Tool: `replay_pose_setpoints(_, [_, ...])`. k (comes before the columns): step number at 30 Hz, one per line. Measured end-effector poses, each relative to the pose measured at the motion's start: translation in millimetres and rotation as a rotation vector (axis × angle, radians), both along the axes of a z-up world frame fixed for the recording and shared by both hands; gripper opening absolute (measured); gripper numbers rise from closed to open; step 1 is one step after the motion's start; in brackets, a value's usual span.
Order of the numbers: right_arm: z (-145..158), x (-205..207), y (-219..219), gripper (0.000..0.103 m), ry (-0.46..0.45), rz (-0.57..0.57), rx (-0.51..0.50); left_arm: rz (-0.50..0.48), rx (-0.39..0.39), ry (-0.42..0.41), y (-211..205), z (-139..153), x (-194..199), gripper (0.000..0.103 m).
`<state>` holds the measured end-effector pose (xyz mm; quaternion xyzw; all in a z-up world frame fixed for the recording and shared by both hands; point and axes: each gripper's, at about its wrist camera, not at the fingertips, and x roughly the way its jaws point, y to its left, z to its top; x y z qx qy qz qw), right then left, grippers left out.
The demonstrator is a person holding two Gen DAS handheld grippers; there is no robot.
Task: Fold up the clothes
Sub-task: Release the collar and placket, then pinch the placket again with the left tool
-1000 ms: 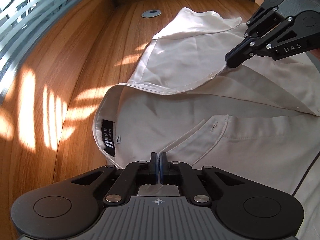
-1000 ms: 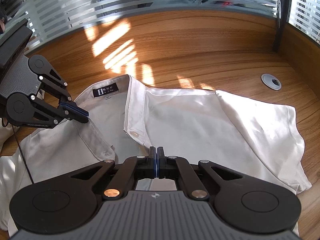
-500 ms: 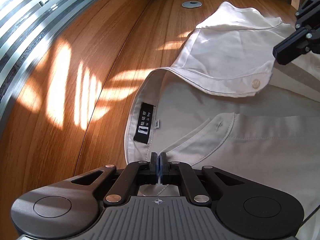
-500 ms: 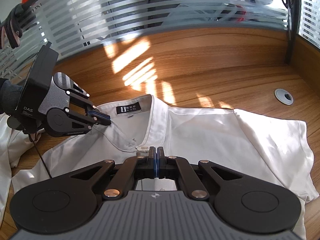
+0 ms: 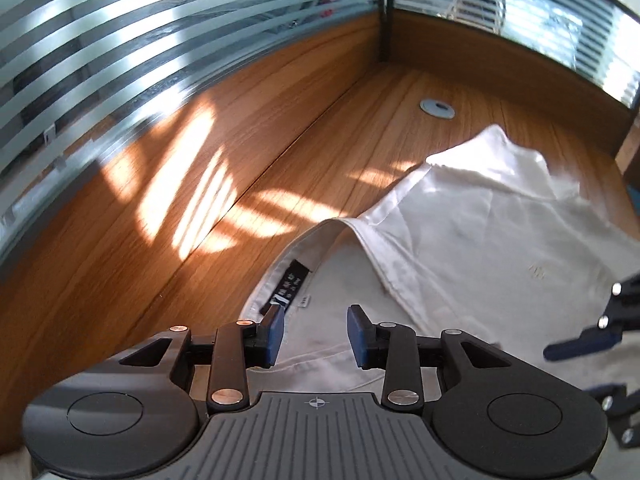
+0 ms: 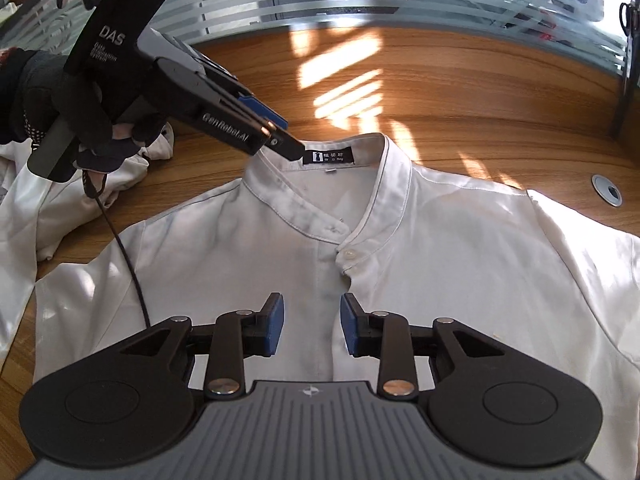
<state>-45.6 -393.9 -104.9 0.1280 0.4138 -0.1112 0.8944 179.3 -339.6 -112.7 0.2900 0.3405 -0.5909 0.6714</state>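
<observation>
Shirt: the white shirt [image 6: 420, 264] is lying front-up on the wooden desk [image 6: 460, 92], collar away from you; its black label [image 6: 328, 155] is showing inside the collar.
Left gripper [image 5: 316, 334]: your jaws are spreading over the collar area; nothing is being pinched.
Right gripper [image 6: 312, 328]: your jaws are spreading above the button placket; the pads are gripping no cloth.
Left hand [image 6: 52, 100]: your gloved hand is tilting its tool down at the collar.
</observation>
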Motion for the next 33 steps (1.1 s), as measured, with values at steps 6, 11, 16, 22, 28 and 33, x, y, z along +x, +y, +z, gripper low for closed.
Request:
replay_pose_setpoints(6, [6, -61, 39, 0.035, 0.034, -0.084, -0.016, 0.165, 0.009, 0.23, 6, -7, -15, 0.037])
replay_pose_setpoints(11, [1, -127, 64, 0.035, 0.071, -0.2, 0.026, 0.273, 0.011, 0.336, 6, -21, -26, 0.037])
replay_pose_setpoints(16, [-4, -186, 85, 0.035, 0.084, -0.327, 0.053, 0.354, 0.035, 0.448, -1, -36, -36, 0.038])
replay_pose_setpoints(22, [-13, -233, 103, 0.035, 0.111, -0.466, 0.043, 0.425, 0.074, 0.546, -9, -52, -46, 0.038])
replay_pose_setpoints(28, [-30, -264, 112, 0.032, 0.164, -0.576, 0.015, 0.468, 0.075, 0.565, -14, -58, -51, 0.036])
replay_pose_setpoints(33, [-30, -265, 109, 0.032, 0.126, -0.583, 0.007, 0.52, 0.041, 0.576, -16, -58, -51, 0.004])
